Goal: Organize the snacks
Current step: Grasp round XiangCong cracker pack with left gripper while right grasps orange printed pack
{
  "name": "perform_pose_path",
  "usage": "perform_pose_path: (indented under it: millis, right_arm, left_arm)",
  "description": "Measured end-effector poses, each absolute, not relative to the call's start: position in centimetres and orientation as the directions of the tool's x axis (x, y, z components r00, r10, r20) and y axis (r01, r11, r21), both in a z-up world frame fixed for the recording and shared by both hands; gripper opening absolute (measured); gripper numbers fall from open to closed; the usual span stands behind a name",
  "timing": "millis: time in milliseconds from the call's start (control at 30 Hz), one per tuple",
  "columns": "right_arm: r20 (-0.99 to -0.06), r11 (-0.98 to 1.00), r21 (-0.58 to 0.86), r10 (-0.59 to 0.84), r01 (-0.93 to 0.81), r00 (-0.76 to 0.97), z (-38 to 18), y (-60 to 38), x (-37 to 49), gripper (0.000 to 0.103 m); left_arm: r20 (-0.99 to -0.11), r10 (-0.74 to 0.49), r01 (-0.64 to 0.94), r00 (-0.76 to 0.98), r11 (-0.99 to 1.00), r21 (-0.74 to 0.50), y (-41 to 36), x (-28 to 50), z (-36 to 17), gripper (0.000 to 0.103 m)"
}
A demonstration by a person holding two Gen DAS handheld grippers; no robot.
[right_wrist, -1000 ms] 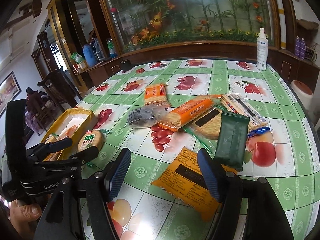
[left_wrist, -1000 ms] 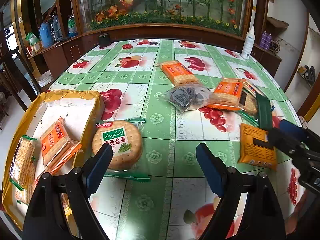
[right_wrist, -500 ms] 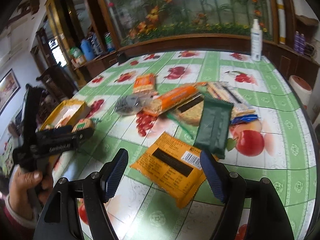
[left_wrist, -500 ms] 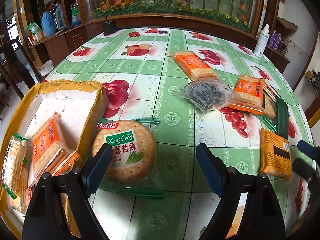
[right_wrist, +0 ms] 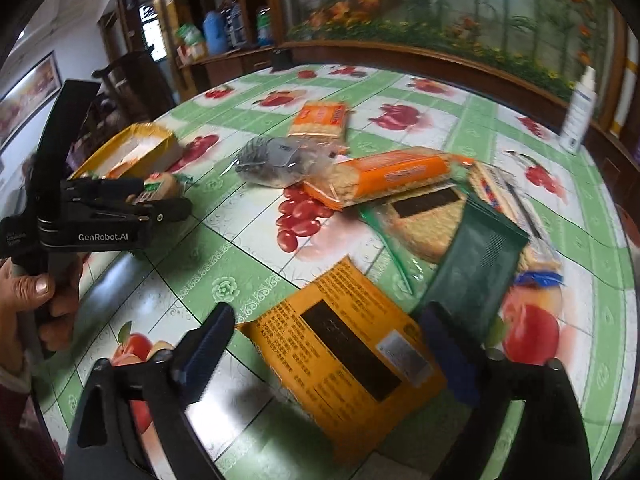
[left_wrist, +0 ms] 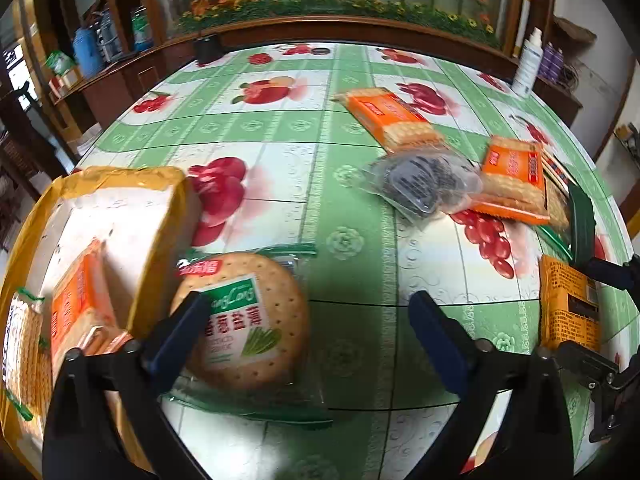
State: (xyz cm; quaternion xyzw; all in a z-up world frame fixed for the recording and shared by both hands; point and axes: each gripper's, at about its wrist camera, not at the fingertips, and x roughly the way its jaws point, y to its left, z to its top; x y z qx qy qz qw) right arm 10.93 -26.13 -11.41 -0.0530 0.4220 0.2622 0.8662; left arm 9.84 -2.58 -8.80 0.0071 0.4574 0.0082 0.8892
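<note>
The left hand-held gripper (left_wrist: pixel 306 320) hangs over a round cracker pack (left_wrist: pixel 248 316) that lies on the table (left_wrist: pixel 280 140), just beside the yellow box (left_wrist: pixel 160 240). Its jaws have just been opening and now stand wide; the left finger is over the pack's left part and the right finger stands clear of it, so the pads do not press on the pack. The yellow box, at the table's left edge, holds an orange packet (left_wrist: pixel 76 304) and a cracker pack with green ends (left_wrist: pixel 20 344).

The right hand-held gripper (right_wrist: pixel 326 332) is low over an orange-yellow packet (right_wrist: pixel 344 348), which lies flat on the table with a dark label and a barcode facing up. Its jaws have also just been opening and stand wide on both sides of the packet (whether the pads touch it cannot be told, but they do not squeeze it). A dark green packet (right_wrist: pixel 480 264) lies just beside it, partly on a loose pile of cracker packs (right_wrist: pixel 400 176) and a grey bag (right_wrist: pixel 276 160) near the table's middle. In the right wrist view, a hand (right_wrist: pixel 36 292) grips the left device's handle.
</note>
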Motion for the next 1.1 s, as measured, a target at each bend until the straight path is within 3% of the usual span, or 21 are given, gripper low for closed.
perform_pose_path:
  millis: [167,267,367,667,733,800,867,1100]
  right_arm:
    - [-0.794,0.826,0.18,0.443,-0.534,0.417,-12.3,-25.6,10.3,0.098]
    - [-0.795,0.811,0.128,0.428,-0.572,0.429,-12.5,-24.6,9.0,0.098]
    - [-0.818,0.82,0.059,0.367,-0.57,0.443,-13.1,-23.8,8.9,0.098]
    - [-0.812,0.837,0.065,0.361,-0.543,0.459,-13.1,-23.5,9.2,0.097]
    - [-0.809,0.845,0.063,0.355,-0.531,0.468,-13.0,-23.5,9.3,0.092]
    - [-0.8,0.86,0.066,0.349,-0.506,0.489,-12.8,-23.7,9.4,0.079]
    - [-0.792,0.876,0.094,0.353,-0.473,0.498,-12.6,-24.3,9.5,0.074]
    - [-0.765,0.881,0.202,0.415,-0.429,0.492,-12.3,-25.7,9.5,0.073]
  left_arm:
    - [-0.807,-0.028,0.075,0.59,0.997,0.021,-4.3,9.6,-8.7,0.103]
    - [-0.81,-0.016,0.103,0.586,0.993,0.055,-5.2,9.5,-8.8,0.103]
    - [-0.809,0.016,0.078,0.587,0.994,0.076,-4.8,9.5,-8.8,0.103]
    - [-0.821,0.033,0.04,0.57,0.997,0.068,-3.2,11.5,-9.5,0.103]
    - [-0.817,0.003,0.068,0.576,0.996,0.051,-3.5,11.2,-9.4,0.103]
    - [-0.809,0.009,0.088,0.587,0.993,0.075,-4.1,10.9,-9.3,0.094]
    - [-0.797,0.004,0.095,0.604,0.992,0.078,-4.2,10.5,-9.0,0.074]
    - [-0.787,-0.071,0.102,0.612,0.995,-0.011,-3.2,9.6,-8.3,0.072]
